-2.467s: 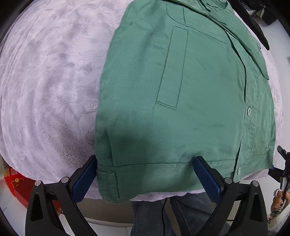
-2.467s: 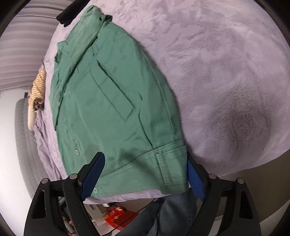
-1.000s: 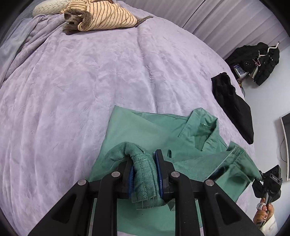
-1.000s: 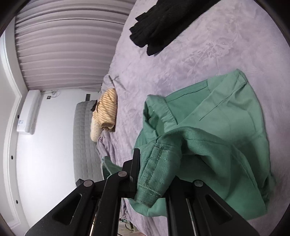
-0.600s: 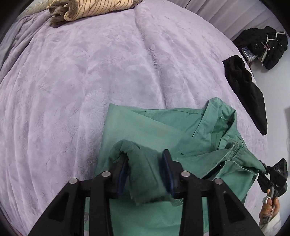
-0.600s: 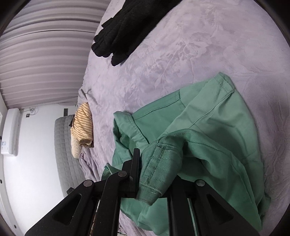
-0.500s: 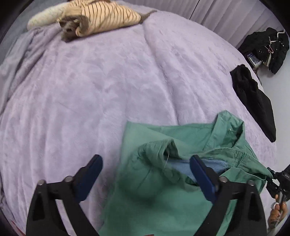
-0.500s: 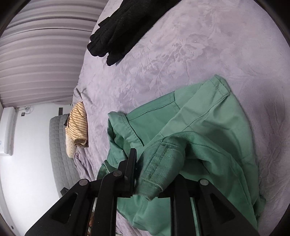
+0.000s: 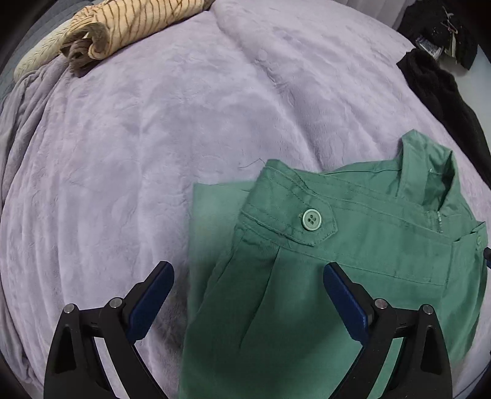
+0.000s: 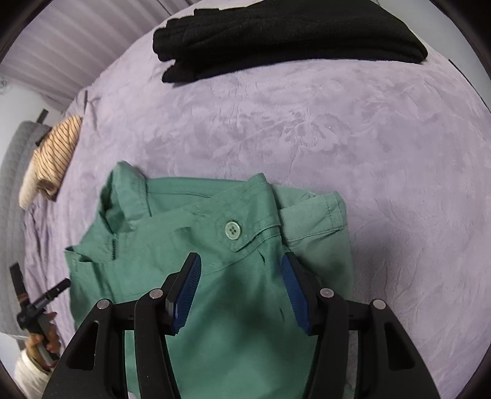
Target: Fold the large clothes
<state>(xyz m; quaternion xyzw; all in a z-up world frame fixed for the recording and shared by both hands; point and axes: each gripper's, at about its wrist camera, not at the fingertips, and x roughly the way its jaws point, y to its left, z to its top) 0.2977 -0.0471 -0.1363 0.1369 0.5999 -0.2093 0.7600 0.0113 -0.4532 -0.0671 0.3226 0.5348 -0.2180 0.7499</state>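
Note:
A green jacket [image 9: 353,267] lies folded in half on the lilac blanket [image 9: 153,138], its hem band with a button tab [image 9: 311,221] brought up against the collar [image 9: 429,172]. My left gripper [image 9: 248,273] hangs wide open just above the fold's left corner, nothing pinched between the blue pads. In the right wrist view the same jacket [image 10: 233,276] shows its other button tab [image 10: 233,230]. My right gripper [image 10: 241,267] is above it, jaws opening, pads clear of the cloth.
A striped beige garment [image 9: 129,27] lies at the far left of the bed. A black folded garment [image 10: 276,33] lies at the far side. The person's hand [image 10: 40,340] holding the other gripper shows at the lower left of the right wrist view.
Both grippers carried the jacket's hem up to the collar and let go. The left jaws spread wide first, then the right ones started to part. The hem now lies flat.

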